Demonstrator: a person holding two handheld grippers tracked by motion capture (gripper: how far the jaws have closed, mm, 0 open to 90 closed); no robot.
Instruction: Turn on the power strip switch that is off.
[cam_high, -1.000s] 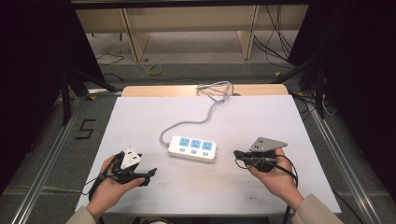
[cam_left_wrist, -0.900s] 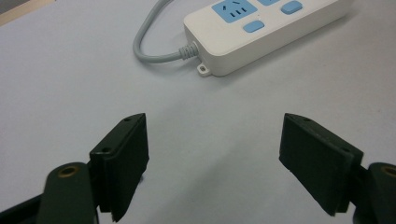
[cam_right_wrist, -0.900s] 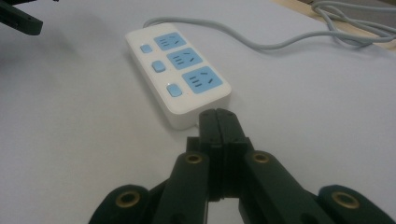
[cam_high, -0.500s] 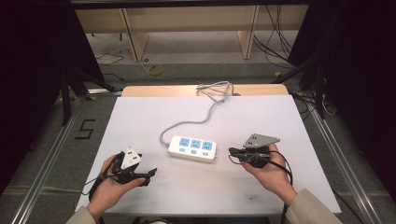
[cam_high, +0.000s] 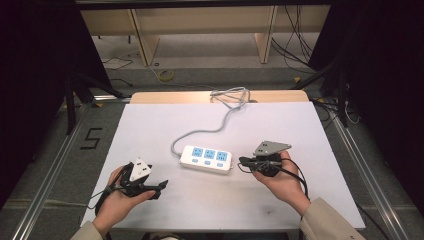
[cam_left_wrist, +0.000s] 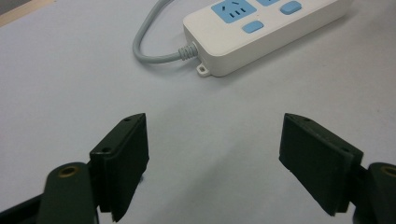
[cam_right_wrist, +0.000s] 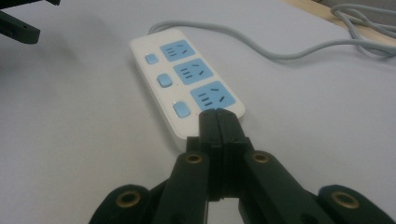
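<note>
White power strip (cam_high: 206, 159) lies mid-table on the white sheet (cam_high: 165, 120), cord (cam_high: 220, 120) running to far edge; my R gripper (cam_high: 242, 161) clenched, empty, tips at its near end; L gripper (cam_high: 162, 185) spread wide, well apart.
</note>
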